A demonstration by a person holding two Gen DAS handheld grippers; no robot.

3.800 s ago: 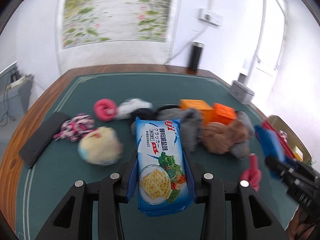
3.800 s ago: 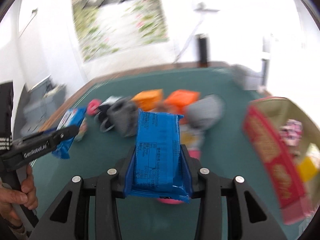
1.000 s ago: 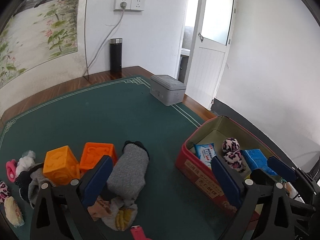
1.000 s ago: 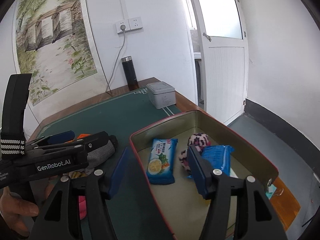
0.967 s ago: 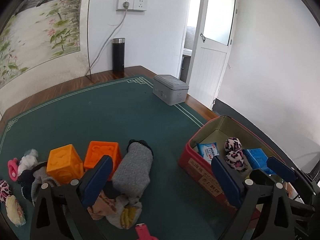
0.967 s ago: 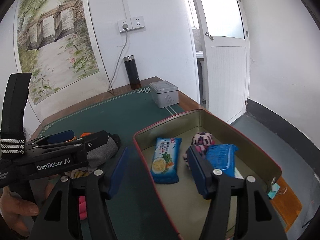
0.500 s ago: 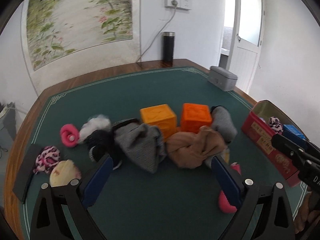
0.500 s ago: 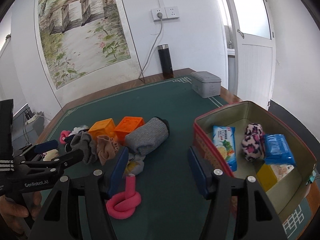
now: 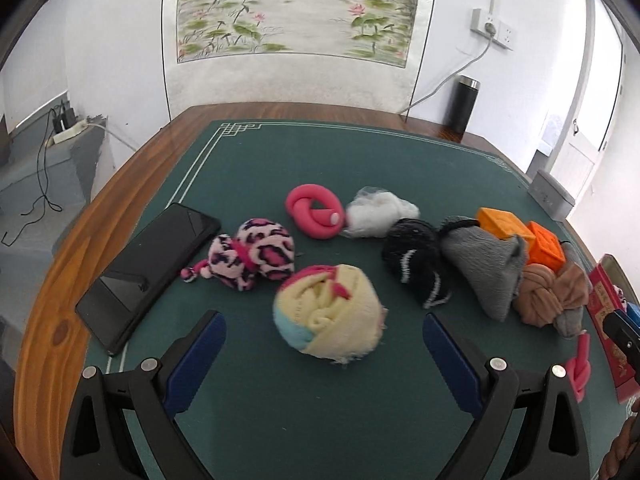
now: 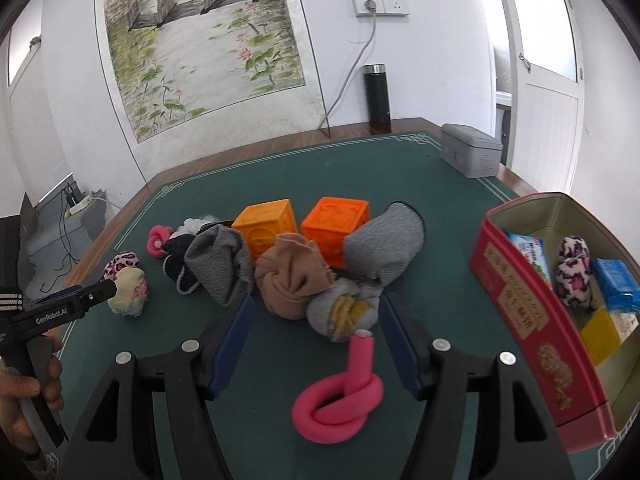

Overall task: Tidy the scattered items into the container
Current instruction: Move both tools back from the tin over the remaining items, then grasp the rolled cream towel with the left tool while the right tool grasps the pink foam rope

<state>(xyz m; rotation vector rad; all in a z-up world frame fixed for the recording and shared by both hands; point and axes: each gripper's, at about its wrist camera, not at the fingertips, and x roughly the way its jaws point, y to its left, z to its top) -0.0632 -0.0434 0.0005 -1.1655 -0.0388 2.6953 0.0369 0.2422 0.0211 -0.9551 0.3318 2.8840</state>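
My left gripper (image 9: pixel 320 322) is open, low over the green mat, with a cream sock ball (image 9: pixel 328 316) just ahead between its fingers. A leopard sock (image 9: pixel 252 256), a pink knotted tube (image 9: pixel 316 216), and white, black and grey socks lie beyond. My right gripper (image 10: pixel 318 306) holds nothing and its jaws are opening. A second pink knotted tube (image 10: pixel 340 400) lies on the mat between its fingers, untouched. Ahead sit a grey-yellow sock (image 10: pixel 344 312), a tan sock (image 10: pixel 292 280) and two orange cubes (image 10: pixel 336 228). The red tin (image 10: pixel 520 304) at right holds snack packs and a leopard sock.
A black phone (image 9: pixel 148 268) lies at the mat's left edge, near the wooden table rim. A grey lidded box (image 10: pixel 472 156) and a black flask (image 10: pixel 378 98) stand at the far side. A hand holds the left gripper's handle (image 10: pixel 36 344).
Both grippers had packs at first; those now lie in the tin. Both views swung left from the tin to the pile, the left one reaching the cream sock ball.
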